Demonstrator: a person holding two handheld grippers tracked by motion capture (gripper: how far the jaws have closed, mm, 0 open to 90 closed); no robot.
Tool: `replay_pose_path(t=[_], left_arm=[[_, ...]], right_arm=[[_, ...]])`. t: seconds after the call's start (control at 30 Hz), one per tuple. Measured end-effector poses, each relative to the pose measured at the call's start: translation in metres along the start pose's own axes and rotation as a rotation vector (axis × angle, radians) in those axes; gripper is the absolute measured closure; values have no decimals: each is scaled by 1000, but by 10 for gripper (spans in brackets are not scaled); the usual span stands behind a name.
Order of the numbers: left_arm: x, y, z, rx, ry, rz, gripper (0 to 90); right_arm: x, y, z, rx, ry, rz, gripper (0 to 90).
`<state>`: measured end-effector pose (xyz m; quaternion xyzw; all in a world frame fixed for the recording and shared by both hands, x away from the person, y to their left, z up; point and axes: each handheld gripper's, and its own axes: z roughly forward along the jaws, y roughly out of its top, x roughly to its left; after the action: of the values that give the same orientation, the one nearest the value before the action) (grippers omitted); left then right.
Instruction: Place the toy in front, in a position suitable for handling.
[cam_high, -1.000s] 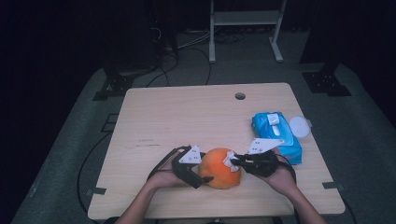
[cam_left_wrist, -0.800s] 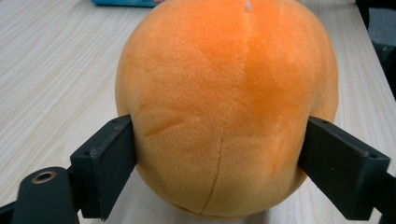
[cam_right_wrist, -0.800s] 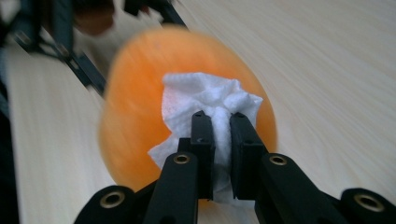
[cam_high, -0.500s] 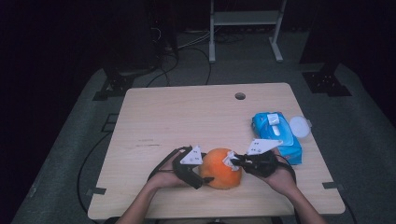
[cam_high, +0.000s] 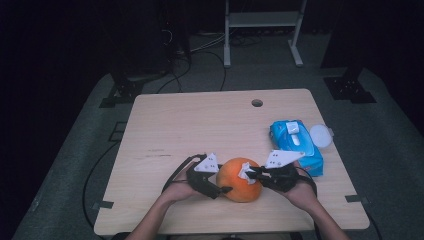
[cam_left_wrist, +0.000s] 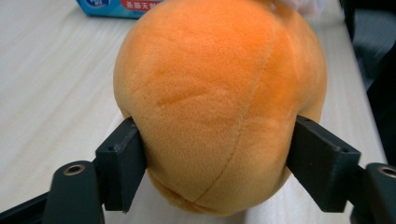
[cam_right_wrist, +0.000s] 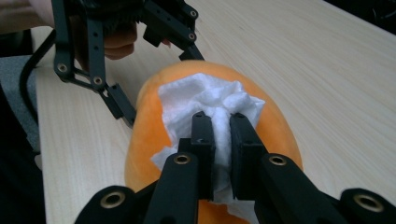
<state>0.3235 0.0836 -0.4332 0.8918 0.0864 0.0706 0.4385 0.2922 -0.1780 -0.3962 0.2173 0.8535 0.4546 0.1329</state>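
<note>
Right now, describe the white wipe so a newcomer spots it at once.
Find the wooden table, then the orange plush ball near its front edge, between both grippers. The wipe is the crumpled white tissue on the ball's top, pinched by the right gripper; the blue pack lies apart.

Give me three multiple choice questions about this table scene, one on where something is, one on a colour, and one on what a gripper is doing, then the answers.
1. Where does the blue wipes pack lie?
A. near the table's right edge
B. at the table's left edge
C. under the toy

2. What colour is the plush toy?
A. green
B. orange
C. white

3. What is the right gripper doing?
A. hanging open in the air
B. holding the pack
C. pinching a white wipe against the toy

Answers: 1 A, the high view shows it beside the round white lid. 2 B, orange in all views. 3 C, its jaws close on the wipe, while the left gripper clamps the toy's sides.
</note>
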Motion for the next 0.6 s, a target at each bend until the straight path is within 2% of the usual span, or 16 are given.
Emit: replay_pose_path(t=[0.03, 0.1, 0.17, 0.27, 0.33, 0.37, 0.4, 0.5, 0.6], left_arm=[[1, -1, -1, -7, -5, 2, 267], [4, -3, -2, -25, -24, -22, 263], [8, -5, -1, -28, -41, -85, 189], [16, -7, -1, -57, -52, -208, 92], [18, -6, 0, -71, -76, -264, 88], [18, -5, 2, -65, -88, -278, 97], [17, -5, 4, -63, -99, -271, 131], [11, 1, 3, -78, -47, -217, 258], [0, 11, 1, -62, 16, -97, 299]], right_arm=[[0, 0, -1, 0, -2, 0, 812], [-6, -4, -3, 2, -9, 8, 812], [-11, -12, -4, 33, -33, 24, 812], [-15, -23, -5, 45, -34, 53, 812], [-15, -23, -7, 34, -27, 59, 812], [-14, -22, -7, 33, -24, 56, 812], [-13, -21, -6, 34, -24, 50, 812], [-6, -12, -5, 16, -24, 30, 812], [3, -1, -7, -23, -17, -10, 812]])
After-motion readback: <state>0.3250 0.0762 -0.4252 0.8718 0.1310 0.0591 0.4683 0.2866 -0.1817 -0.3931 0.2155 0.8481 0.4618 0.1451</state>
